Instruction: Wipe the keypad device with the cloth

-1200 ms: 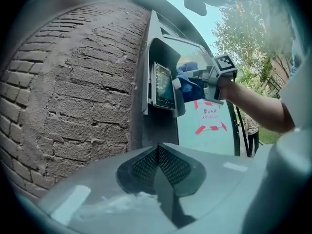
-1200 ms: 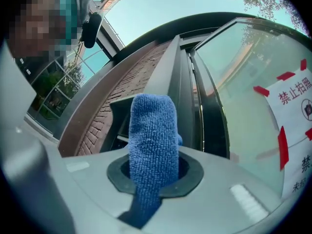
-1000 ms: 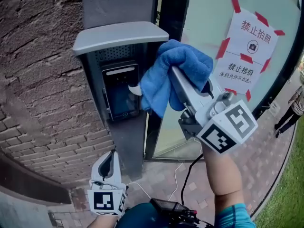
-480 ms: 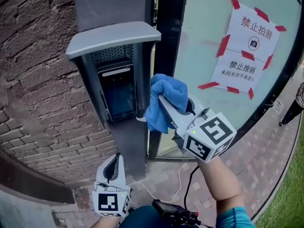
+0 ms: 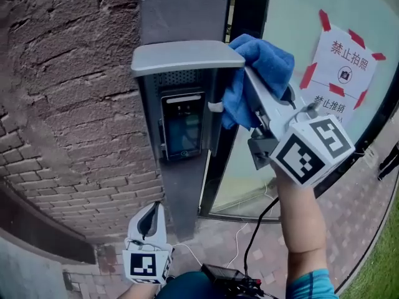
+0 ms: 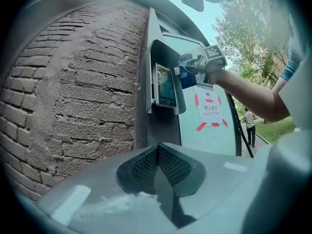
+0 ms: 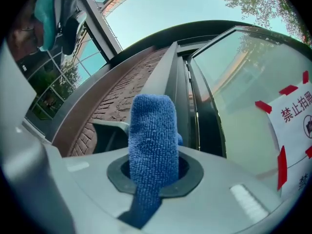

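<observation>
Pinching down hard, the right gripper (image 5: 232, 98) has its jaws clamped on the blue cloth (image 5: 265, 64), and its own view shows a thick roll of that cloth (image 7: 152, 140) standing up from between the closed jaws. Up at the pillar now: the cloth is bunched against the upper right side of the grey housing (image 5: 187, 56), right under the corner of its hood, beside the keypad device (image 5: 182, 124) rather than over its screen. One white fingertip (image 5: 215, 107) pokes out of the cloth's left edge at the housing's side wall (whether it touches the wall, the head view does not settle).

The keypad device sits recessed under the hood, dark screen upright and uncovered, with the brick wall (image 5: 68, 92) to its left and a glass door (image 5: 293, 17) to its right, where a paper notice (image 5: 346, 67) is taped up with red strips.

Down low, the left gripper (image 5: 147, 220) hangs well below the device, far from the cloth. Its own view shows the two mesh pads (image 6: 146, 167) pressed together with nothing between them, looking up at the device (image 6: 165, 86) from beneath.
</observation>
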A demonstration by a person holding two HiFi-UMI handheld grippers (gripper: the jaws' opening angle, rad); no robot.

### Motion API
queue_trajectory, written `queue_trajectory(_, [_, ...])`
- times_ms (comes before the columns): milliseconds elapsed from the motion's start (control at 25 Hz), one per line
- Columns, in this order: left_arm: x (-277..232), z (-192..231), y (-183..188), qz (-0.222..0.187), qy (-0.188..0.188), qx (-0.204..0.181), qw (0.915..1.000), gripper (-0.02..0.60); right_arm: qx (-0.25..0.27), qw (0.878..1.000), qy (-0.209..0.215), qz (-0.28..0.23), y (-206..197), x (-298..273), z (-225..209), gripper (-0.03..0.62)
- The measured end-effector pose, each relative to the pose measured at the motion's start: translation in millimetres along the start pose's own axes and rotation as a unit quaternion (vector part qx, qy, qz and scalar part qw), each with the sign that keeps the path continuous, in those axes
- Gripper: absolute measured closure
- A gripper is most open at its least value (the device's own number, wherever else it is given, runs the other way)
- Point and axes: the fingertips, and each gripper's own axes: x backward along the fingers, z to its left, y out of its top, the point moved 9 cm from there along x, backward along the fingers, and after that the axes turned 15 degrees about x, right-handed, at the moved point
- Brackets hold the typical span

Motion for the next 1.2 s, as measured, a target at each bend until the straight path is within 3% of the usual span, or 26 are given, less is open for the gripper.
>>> queue_trajectory(160, [-1.3, 1.8, 0.0, 0.001, -0.002, -0.001, 1.0000, 0.577, -0.002, 1.000, -0.001, 0.007, -13.2, 8.1, 4.0, 0.548])
queue_trajectory(440, [-10.7, 1.1, -5.1, 0.006, -0.016, -0.008, 0.9998, 0.577, -0.018, 0.995, 0.020, 0.097, -88.0, 42.4, 41.8, 0.548])
queue_trajectory(640, [-14.0, -4.0, -3.3, 0.007, -0.026, -0.011, 0.9996, 0.577, -0.034, 0.992, 0.026, 0.122, -105.9, 47.1, 50.9, 0.548])
queue_trajectory(800, [-10.0, -1.8, -8.3, 0.009, -0.026, -0.008, 0.9996, 0.577, -0.024, 0.994, 0.015, 0.103, -82.4, 39.5, 41.8, 0.548])
queue_trajectory(1200, [2.7, 10.5, -13.8, 0.013, -0.007, 0.004, 0.9999, 0.577, 0.041, 0.999, -0.026, 0.008, 32.5, 2.3, -6.3, 0.548])
